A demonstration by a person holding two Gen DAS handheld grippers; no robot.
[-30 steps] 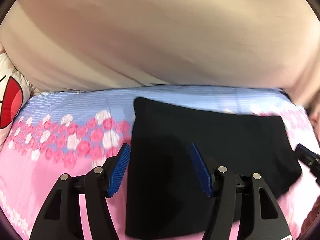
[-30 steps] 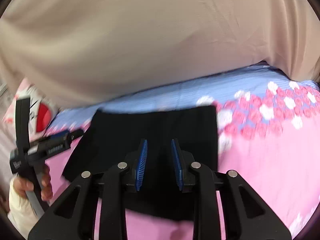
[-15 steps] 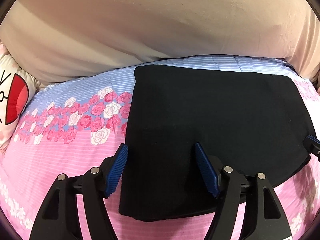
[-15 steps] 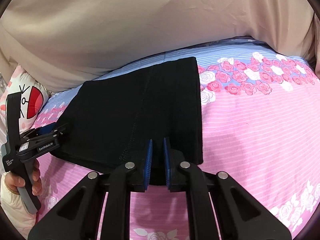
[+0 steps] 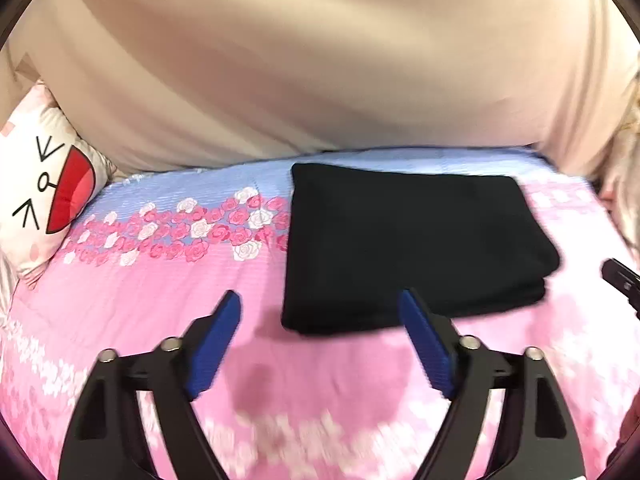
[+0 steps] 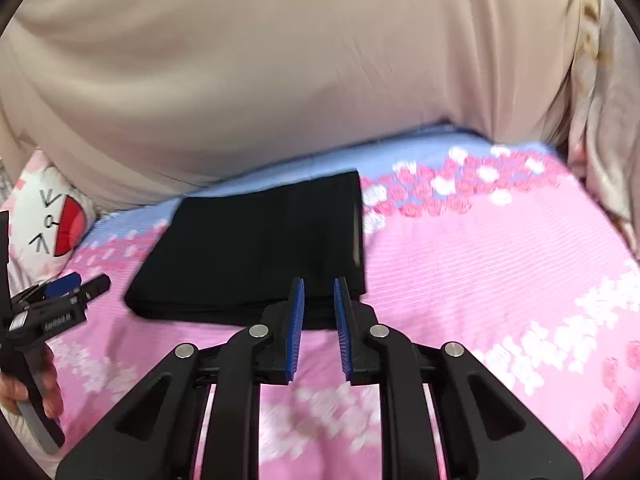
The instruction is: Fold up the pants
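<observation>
The black pants [image 5: 404,244] lie folded into a flat rectangle on the pink flowered bedsheet [image 5: 132,304]. My left gripper [image 5: 320,298] hovers just in front of their near left corner, its jaws opening wide and nothing gripped between the blue pads [image 5: 214,344]. In the right wrist view the pants [image 6: 256,248] lie ahead. My right gripper [image 6: 319,282] sits at their near right edge, its jaws opening by a narrow gap with nothing pinched. The left gripper [image 6: 60,292] also shows there at the left, in a hand [image 6: 44,392].
A white pillow with a red cartoon mouth [image 5: 48,196] leans at the bed's far left. A beige cloth wall [image 5: 320,60] rises behind the bed. A patterned curtain [image 6: 600,100] hangs at the right. The right gripper's tip [image 5: 620,280] pokes in at the right edge.
Both grippers have drawn back from the pants, which now lie farther off. The left jaws spread wider. The right jaws closed to a sliver, then parted slightly.
</observation>
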